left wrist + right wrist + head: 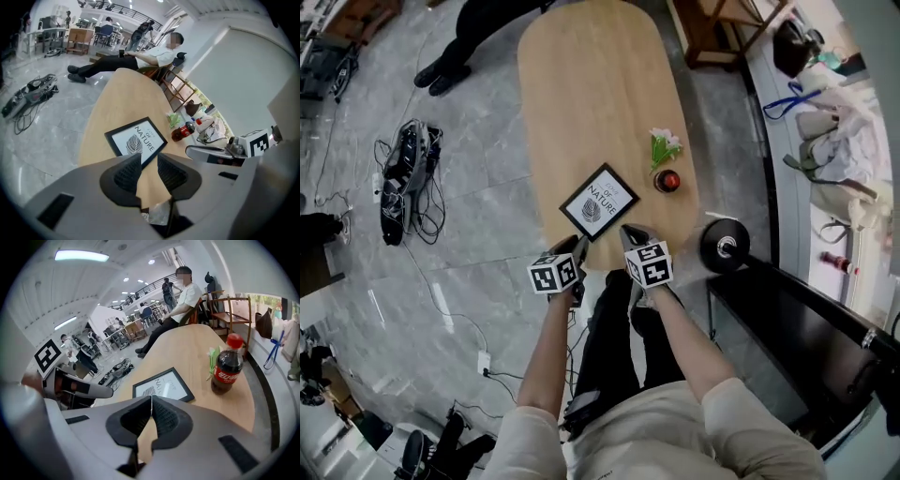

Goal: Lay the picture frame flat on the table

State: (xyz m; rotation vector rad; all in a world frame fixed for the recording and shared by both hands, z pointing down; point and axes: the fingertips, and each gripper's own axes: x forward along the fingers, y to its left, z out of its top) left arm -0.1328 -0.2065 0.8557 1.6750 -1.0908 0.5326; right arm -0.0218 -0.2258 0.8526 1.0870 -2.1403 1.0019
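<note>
The black picture frame (598, 202) with a white leaf print lies flat on the wooden table (581, 84), near its front end. It also shows in the left gripper view, picture frame (136, 139), and in the right gripper view, picture frame (162, 386). My left gripper (577, 247) hovers just short of the frame's near corner; its jaws (149, 164) stand a little apart with nothing between them. My right gripper (629, 232) sits beside it, at the frame's right corner, its jaws (151, 401) closed tip to tip on nothing.
A cola bottle (667, 180) and a green-and-white packet (664, 146) stand right of the frame. A person sits at the table's far end (185, 294). Cables (408, 178) lie on the floor to the left, and a black bench (806, 328) is on the right.
</note>
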